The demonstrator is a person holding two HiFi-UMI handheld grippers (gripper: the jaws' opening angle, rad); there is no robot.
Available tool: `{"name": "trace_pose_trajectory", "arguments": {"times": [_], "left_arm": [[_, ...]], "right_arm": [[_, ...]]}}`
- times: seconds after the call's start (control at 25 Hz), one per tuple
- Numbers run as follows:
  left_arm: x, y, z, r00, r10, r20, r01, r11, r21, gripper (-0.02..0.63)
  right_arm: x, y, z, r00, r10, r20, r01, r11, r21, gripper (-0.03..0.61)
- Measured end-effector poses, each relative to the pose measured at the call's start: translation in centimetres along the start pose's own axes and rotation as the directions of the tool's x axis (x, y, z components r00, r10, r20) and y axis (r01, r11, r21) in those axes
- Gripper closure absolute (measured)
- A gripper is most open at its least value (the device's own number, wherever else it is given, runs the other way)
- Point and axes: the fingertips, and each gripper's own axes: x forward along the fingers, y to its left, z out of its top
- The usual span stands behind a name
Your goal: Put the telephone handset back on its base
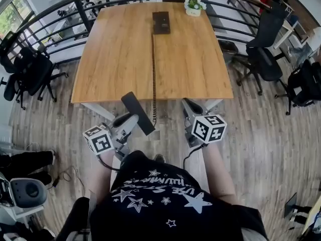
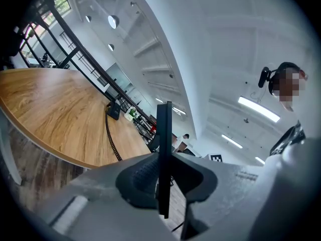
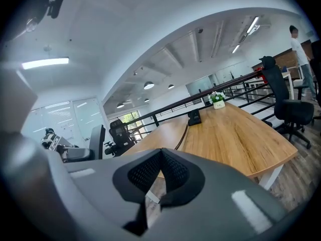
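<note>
Holding the handset [image 1: 132, 103] edge-on, your left tongs [image 1: 133, 119] clamp it with jaws only partly apart; your right tongs [image 1: 191, 108] are closed and empty beside them. The base [image 1: 161, 22] sits well ahead, at the far end of the table [image 1: 110, 59]. The cord [image 1: 154, 79] runs between; as you reach forward it could snag the table edge and twist the thin handset loose.

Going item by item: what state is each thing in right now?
handset: off its base, held in the air
left gripper: shut on the handset
right gripper: shut, empty
base: on the table's far end, no handset on it
cord: stretched along the table
</note>
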Motion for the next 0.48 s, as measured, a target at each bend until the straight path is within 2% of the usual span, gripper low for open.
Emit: {"name": "trace_pose_trajectory", "arguments": {"times": [0.2,0.48], "left_arm": [[-0.1,1.4,0.8,1.0,0.022,0.005,-0.022,1.0,-0.021,0.537],[1.6,4.8,3.1,1.0,0.009,-0.001,-0.009,0.999,-0.04,0.537]], "right_arm": [[1.8,-1.1,-0.5,0.999,-0.033,-0.022,0.034,0.999,0.023,0.577],[4.2,-3.5,-0.3,0.996,-0.085,-0.03,0.087,0.995,0.047,0.577]]}}
